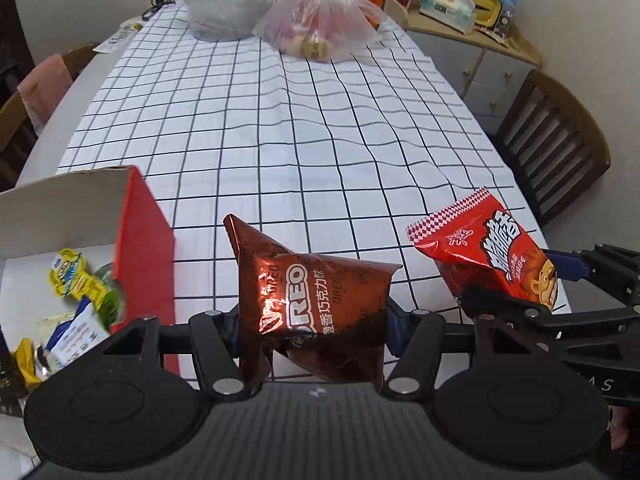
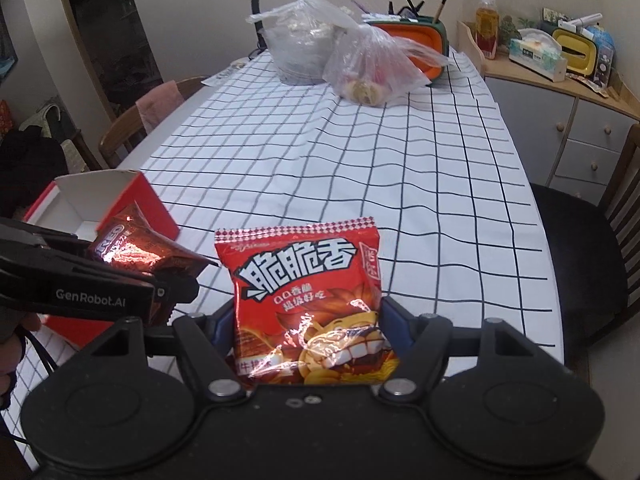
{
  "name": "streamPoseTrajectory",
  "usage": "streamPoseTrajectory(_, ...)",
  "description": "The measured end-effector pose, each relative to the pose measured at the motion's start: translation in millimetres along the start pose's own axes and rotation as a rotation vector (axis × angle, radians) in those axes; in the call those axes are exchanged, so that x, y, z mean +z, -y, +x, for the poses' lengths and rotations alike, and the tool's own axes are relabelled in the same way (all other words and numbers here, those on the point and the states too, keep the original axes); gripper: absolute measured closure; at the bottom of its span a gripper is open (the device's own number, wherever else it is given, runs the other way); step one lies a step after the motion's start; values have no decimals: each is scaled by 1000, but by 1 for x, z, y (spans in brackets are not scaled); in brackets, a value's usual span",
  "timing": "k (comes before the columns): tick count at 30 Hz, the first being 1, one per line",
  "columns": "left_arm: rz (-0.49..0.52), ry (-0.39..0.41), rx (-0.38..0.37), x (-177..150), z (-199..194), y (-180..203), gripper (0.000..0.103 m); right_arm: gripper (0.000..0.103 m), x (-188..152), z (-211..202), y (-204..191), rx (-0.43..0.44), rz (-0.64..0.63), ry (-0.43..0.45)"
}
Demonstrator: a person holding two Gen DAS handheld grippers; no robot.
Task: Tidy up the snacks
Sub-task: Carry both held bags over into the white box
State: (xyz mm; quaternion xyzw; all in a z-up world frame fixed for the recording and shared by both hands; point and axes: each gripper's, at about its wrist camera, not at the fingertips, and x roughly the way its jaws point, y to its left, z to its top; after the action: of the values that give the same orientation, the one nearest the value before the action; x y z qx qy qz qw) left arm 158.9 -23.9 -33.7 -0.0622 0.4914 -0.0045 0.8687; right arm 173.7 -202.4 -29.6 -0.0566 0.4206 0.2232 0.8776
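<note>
Snacks: two packets, both off the surface (image 1: 304,120), one per claw. Left claw (image 1: 312,320) is clamped on a brown cookie packet (image 1: 316,300), bottom centre of the left wrist view, packet crumpled and tilted, upper corner pointing up-left. Same packet shows at left middle of the right wrist view (image 2: 136,248), with the left claw (image 2: 160,300) reaching in from the left edge.

Right claw (image 2: 310,320) is gripping a red chip packet (image 2: 308,304), bottom centre of the right wrist view, upright, print facing the camera. In the left wrist view that packet (image 1: 480,248) sits at right middle, tilted, right claw (image 1: 516,292) coming in from the right edge.

Red box (image 1: 140,248), open top, white inside, lower left of the left wrist view, just beside the cookie packet; small wrapped snacks (image 1: 76,280) lie inside. Box also at left middle of the right wrist view (image 2: 156,212).

Checked cloth covers the surface. Two plastic bags (image 1: 320,20) at top centre, far end, well apart from the packets.
</note>
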Motion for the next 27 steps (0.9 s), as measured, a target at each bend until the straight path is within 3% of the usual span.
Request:
streamPoseTrajectory(13,-36,79,1,-17,-57,-50,42,32,9,-23,-61,30,-24,50)
streamPoseTrajectory(27,-70,126,35,-30,-92,-125,41,32,19,-11,-140,62,-71,64)
